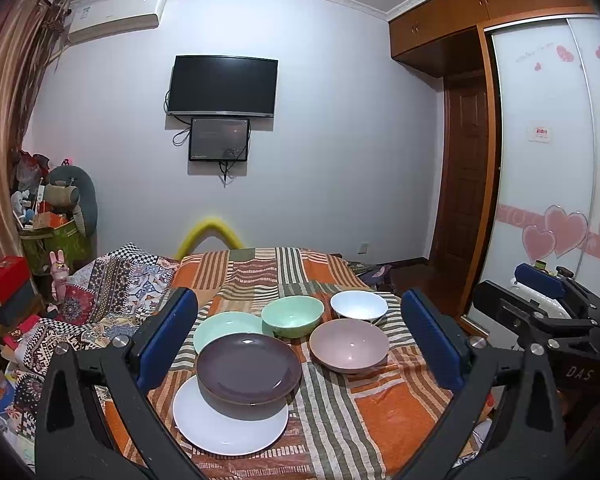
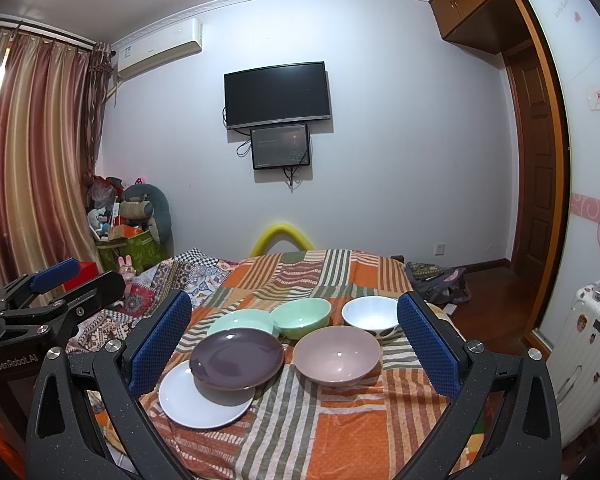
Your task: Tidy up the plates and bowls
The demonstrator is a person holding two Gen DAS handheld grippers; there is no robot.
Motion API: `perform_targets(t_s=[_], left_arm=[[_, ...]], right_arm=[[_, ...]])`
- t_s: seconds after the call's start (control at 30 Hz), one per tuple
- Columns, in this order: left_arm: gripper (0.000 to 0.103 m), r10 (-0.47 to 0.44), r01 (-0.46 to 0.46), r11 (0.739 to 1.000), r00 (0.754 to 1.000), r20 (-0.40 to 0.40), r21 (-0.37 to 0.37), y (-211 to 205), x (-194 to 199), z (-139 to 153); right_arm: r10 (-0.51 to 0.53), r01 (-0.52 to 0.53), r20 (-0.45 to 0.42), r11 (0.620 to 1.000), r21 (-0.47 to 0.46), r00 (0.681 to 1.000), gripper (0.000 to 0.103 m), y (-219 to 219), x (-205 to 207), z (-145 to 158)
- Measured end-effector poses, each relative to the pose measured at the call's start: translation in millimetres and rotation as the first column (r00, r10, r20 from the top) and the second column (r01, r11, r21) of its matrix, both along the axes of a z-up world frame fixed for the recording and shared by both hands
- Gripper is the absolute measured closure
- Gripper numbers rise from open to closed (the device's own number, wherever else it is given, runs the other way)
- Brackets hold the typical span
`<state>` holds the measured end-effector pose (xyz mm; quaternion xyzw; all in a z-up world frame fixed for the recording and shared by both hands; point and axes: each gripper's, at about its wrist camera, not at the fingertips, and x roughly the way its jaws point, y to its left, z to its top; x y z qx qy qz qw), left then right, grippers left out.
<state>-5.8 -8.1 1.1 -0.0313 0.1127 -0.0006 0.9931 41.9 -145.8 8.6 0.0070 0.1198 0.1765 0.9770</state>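
Left wrist view: left gripper (image 1: pixel 300 344) and right gripper (image 2: pixel 293 344) both spread wide and holding nothing above a striped cloth (image 1: pixel 380 408), three plates at 9 o'clock, purple plate (image 1: pixel 248 368) overlapping white plate (image 1: pixel 227 428), three bowls at 1 o'clock, television (image 1: pixel 223 85) on far wall at 12.

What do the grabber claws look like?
Both grippers, left and right, are black speckled frames with silver screws. Each has two flat fingers covered in bumpy blue pads. White letters read "GenRobot.AI" and "DAS".
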Motion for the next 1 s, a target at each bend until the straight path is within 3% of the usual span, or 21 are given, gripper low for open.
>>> perform_targets(t_s=[0.63,1.0], left_arm=[[0.0,-0.003,0.003,1.0,1.0,-0.011,-0.017,5,5,-4],[0.0,-0.011,0.008,0.999,0.995,-0.104,-0.032,29,39,-25]], right_arm=[[0.009,-0.009,-0.013,1.0,0.003,1.0,0.001,2,4,-3],[0.033,-0.026,-0.129,0.998,0.053,0.991,0.001,3,36,-23]])
